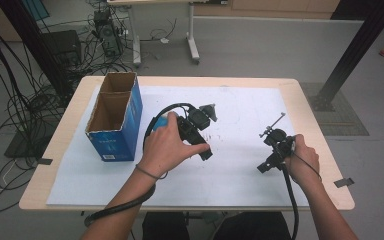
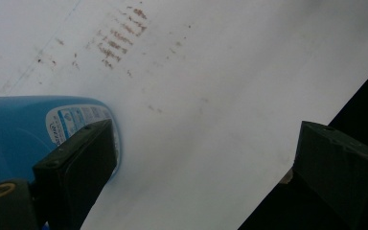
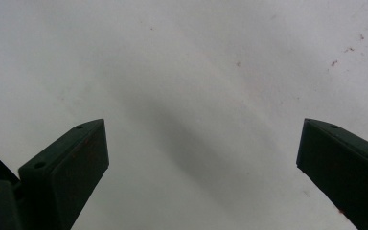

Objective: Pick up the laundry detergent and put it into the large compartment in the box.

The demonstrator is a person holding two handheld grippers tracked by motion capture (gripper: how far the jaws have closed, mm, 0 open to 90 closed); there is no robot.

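A blue bottle (image 2: 14, 134) with a white label lies on the white sheet (image 2: 211, 72), at the left jaw of my left gripper (image 2: 203, 129). That gripper is open wide and its other jaw stands far from the bottle. From above, the hand covers most of the blue bottle (image 1: 163, 119) and holds the left gripper (image 1: 195, 137) low over the sheet (image 1: 230, 175). My right gripper (image 1: 272, 152) hovers over the sheet's right part. The right gripper (image 3: 201, 124) is open with bare sheet between its jaws.
An open-topped blue cardboard box (image 1: 115, 117) with two compartments stands at the table's left, close to the left hand. Faint brown smears (image 2: 120, 36) mark the sheet. Cables trail from both grippers toward the table's front edge (image 1: 180, 207).
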